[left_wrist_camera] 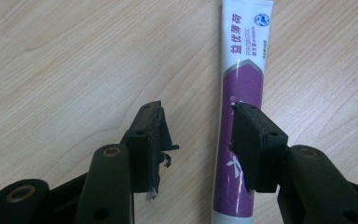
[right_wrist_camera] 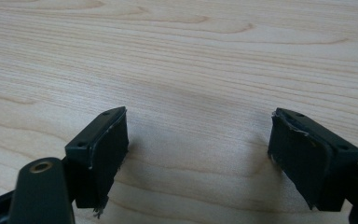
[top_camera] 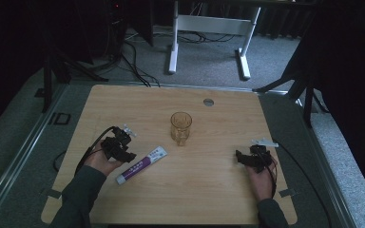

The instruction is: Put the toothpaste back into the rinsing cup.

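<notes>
On the light wooden counter (top_camera: 209,190), the white-and-purple plastic toothpaste tube (top_camera: 141,165) lies flat at seven o'clock from the amber glass mug (top_camera: 180,127). The left hand-held gripper (left_wrist_camera: 198,140) hangs released, one jaw over the tube. The right hand-held gripper (right_wrist_camera: 198,154), at four o'clock from the mug, is released above bare wood.

The wooden table (top_camera: 209,190) has much free surface. Only two things stand as obstacles: a glass mug (top_camera: 181,127) just above the centre, and a purple-white toothpaste tube (top_camera: 141,165) lying at about 8 o'clock from the mug, near it but apart.

The left gripper (top_camera: 126,151) is just beside the tube, jaws apart, one jaw over the tube body. Between the mug and the right gripper (top_camera: 240,158), at 4 o'clock from the mug, the wood is bare. In front of the right gripper's wide jaws nothing blocks the way.
</notes>
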